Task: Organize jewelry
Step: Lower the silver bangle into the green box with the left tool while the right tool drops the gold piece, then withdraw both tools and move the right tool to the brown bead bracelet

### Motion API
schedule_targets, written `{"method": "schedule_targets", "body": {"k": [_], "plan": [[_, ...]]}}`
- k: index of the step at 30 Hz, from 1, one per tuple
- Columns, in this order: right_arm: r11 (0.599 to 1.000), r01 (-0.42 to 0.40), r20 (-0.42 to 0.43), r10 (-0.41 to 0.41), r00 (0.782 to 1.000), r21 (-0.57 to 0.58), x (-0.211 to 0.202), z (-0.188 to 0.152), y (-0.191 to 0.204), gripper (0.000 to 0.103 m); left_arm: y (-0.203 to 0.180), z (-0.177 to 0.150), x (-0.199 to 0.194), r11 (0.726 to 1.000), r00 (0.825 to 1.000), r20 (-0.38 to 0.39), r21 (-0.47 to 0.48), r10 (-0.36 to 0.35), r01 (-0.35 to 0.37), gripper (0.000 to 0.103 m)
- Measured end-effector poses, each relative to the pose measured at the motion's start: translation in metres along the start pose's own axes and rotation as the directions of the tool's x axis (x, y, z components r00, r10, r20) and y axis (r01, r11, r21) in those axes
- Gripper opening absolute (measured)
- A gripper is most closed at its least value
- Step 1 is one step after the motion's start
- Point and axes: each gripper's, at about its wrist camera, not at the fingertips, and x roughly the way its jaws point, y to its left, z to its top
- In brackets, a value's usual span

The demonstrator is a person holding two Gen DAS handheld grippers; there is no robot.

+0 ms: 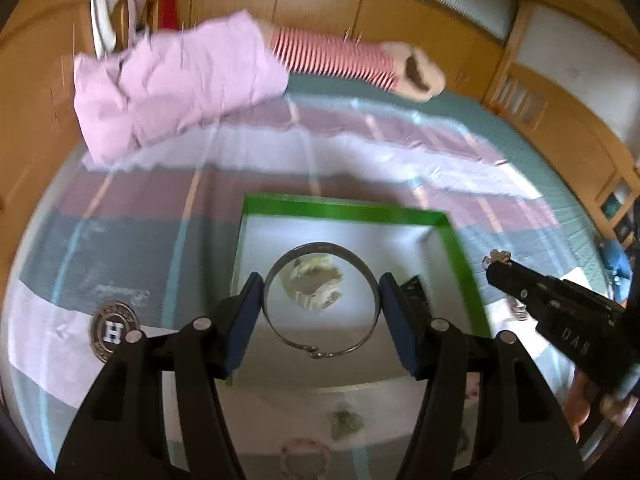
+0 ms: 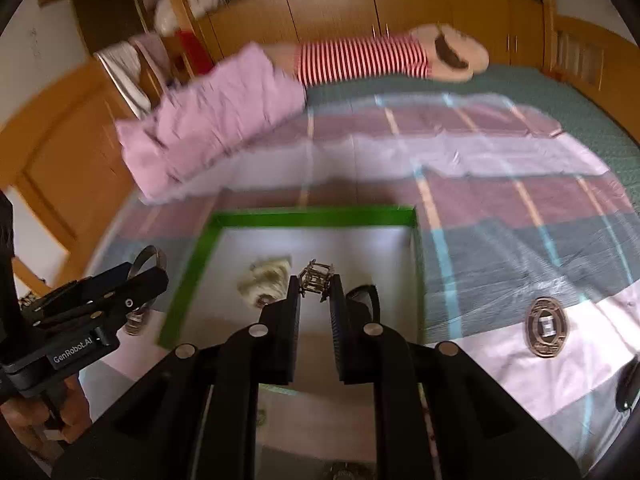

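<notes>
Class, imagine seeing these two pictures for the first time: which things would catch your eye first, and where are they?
Probably the silver bangle, pinched between the left gripper fingers above the green-rimmed box on the bed. Next, the small metal jewelry piece clamped in the right gripper over the same box, which already holds a pale beaded piece.

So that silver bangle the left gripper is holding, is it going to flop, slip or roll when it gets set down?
The silver bangle looks like a rigid metal hoop, so it probably won't flop. Pinched only at its sides by the left gripper, the smooth band could slip. Released on edge into the green-rimmed box, it might roll.
</notes>
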Motion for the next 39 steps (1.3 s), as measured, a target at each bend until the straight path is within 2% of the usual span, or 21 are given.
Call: {"method": "schedule_targets", "body": {"k": [5,8,10,11,14,16,18,20,24,28,31,35,37,39], "plan": [[0.998,0.033,-0.106,-0.037,0.994,-0.045,0.053,-0.026,0.011,0.015,0.013,-0.014,0.049,0.999,0.995,-0.094,-0.018,0.031,-0.033,0.060],[0.997,0.044,-0.126,-0.052,0.991,-0.061,0.065,-0.035,0.013,0.016,0.017,-0.020,0.063,0.999,0.992,-0.119,-0.016,0.035,-0.037,0.060],[0.996,0.056,-0.128,-0.064,0.990,-0.064,0.064,-0.037,0.011,0.032,0.021,-0.022,0.065,0.999,0.991,-0.129,-0.025,0.029,-0.032,0.066],[0.998,0.044,-0.114,-0.050,0.992,-0.053,0.057,-0.037,0.009,0.043,0.021,-0.021,0.063,0.999,0.992,-0.127,-0.029,0.020,-0.023,0.068],[1.000,0.014,-0.064,-0.015,0.998,-0.026,0.026,-0.037,0.002,0.044,0.023,-0.021,0.038,1.000,0.997,-0.081,-0.018,0.008,-0.010,0.071],[1.000,-0.022,-0.011,0.022,1.000,-0.001,-0.010,-0.045,-0.008,0.044,0.024,-0.026,0.014,1.000,0.999,-0.045,-0.011,-0.007,0.006,0.075],[0.999,-0.032,0.012,0.032,0.999,0.014,-0.035,-0.057,-0.020,0.049,0.028,-0.041,-0.012,1.000,1.000,-0.021,0.000,-0.015,0.015,0.078],[0.999,-0.007,0.009,0.006,1.000,0.034,-0.055,-0.078,-0.035,0.049,0.031,-0.060,-0.025,1.000,0.999,-0.037,0.028,0.002,-0.001,0.078],[0.995,0.088,-0.077,-0.085,0.993,0.037,-0.060,-0.133,-0.058,0.049,0.037,-0.105,-0.026,0.998,0.996,-0.087,0.068,0.004,0.002,0.078],[0.990,0.083,-0.191,-0.060,0.980,0.113,-0.042,-0.176,-0.075,0.049,0.043,-0.135,-0.013,0.999,0.989,-0.142,0.038,-0.031,0.037,0.078],[0.988,0.084,-0.219,-0.054,0.974,0.130,-0.037,-0.190,-0.077,0.047,0.043,-0.147,-0.008,0.998,0.989,-0.138,0.035,-0.048,0.053,0.078],[0.993,0.055,-0.222,-0.031,0.975,0.102,-0.030,-0.192,-0.060,0.041,0.040,-0.157,-0.002,0.998,0.990,-0.139,0.060,-0.024,0.033,0.078],[0.996,0.053,-0.232,-0.034,0.972,0.078,-0.022,-0.187,-0.051,0.036,0.035,-0.158,0.001,0.997,0.989,-0.145,0.074,-0.025,0.036,0.078],[0.997,0.068,-0.244,-0.054,0.968,0.048,-0.014,-0.186,-0.041,0.027,0.030,-0.160,0.003,0.995,0.987,-0.157,0.093,-0.024,0.039,0.079]]}}
